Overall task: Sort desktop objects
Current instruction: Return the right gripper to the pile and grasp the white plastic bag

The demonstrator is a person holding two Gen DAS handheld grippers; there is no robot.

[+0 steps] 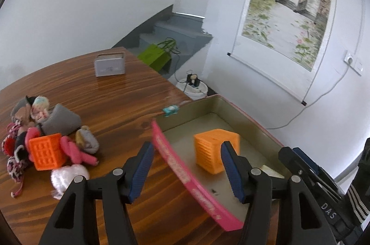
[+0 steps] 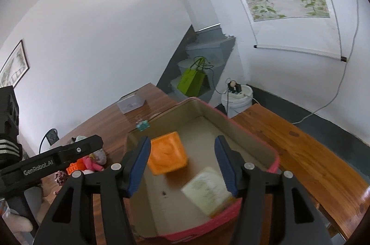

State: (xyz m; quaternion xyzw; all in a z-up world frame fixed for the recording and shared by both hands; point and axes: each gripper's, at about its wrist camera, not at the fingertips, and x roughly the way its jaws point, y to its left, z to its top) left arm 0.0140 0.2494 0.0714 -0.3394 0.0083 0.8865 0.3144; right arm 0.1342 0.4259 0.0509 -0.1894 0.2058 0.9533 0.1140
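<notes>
- Table (image 1: 120, 92): dark glossy wood is seen, with all the clutter on it; small hard items are likely to slide on the finish.
- Tin (image 1: 185, 178): a shallow metal box with a pink outside and dull gold inside is set at the table's near right. It is judged stiff and light, best taken by a side wall.
- Pile (image 1: 46, 141): soft toys, socks and knitted bits are heaped at the left, well apart from the tin. They are judged limp and light, to be pinched at the bulkiest fold.
- Cube (image 1: 216, 150): an orange ribbed block lies inside the tin, tilted, ahead of both grippers. It looks rubbery and grippy; two opposite flat faces would be the sound hold.
- Second cube (image 1: 45, 153): a matching orange block rests in the pile, touching the pink toy.
- Card (image 2: 209, 189): a pale flat packet lies blurred in the tin's near corner; an edge would be needed to lift it.
- Left gripper (image 1: 187, 172): jaws are held about half apart over the tin wall, nothing clamped.
- Right gripper (image 2: 182, 166): jaws are likewise half apart above the tin, empty.
</notes>
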